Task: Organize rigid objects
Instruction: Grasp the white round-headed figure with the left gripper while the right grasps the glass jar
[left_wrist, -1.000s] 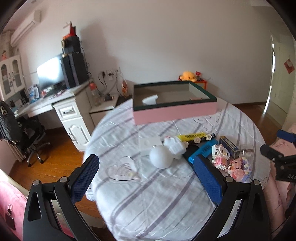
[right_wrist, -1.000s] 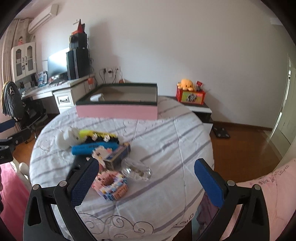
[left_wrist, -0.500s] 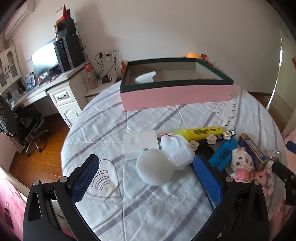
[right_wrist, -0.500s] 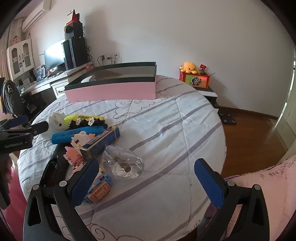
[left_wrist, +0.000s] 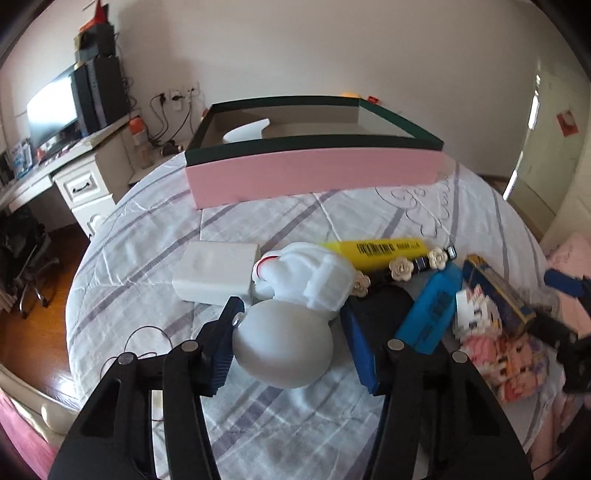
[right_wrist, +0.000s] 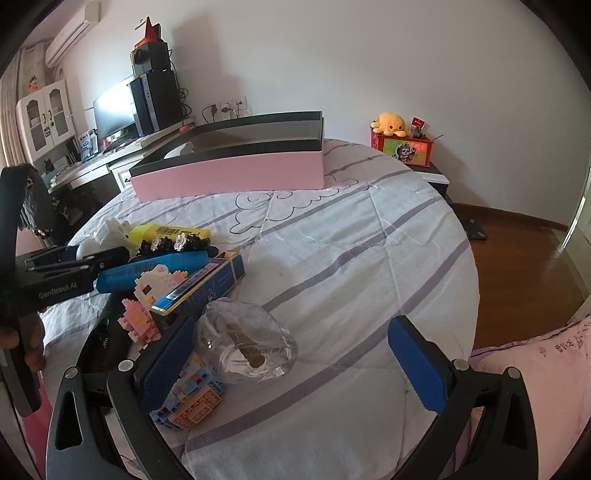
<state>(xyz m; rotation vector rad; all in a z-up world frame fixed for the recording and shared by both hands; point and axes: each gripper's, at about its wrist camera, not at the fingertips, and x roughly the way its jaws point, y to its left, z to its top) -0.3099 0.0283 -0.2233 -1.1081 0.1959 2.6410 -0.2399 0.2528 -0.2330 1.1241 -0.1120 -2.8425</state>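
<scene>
Closing in since a second ago, left gripper (left_wrist: 290, 341) narrows its jaws around the white ball (left_wrist: 284, 345).
Right gripper (right_wrist: 291, 363), jaws spread, hovers by the clear jar (right_wrist: 245, 345); pink box (left_wrist: 314, 173) waits upper centre.

You can read "GenRobot.AI" in white on the black arm of your left hand-held gripper (right_wrist: 75, 258) at the worktop's left edge, while the barcode digits on the yellow tube (left_wrist: 384, 251) are too small to read.
</scene>
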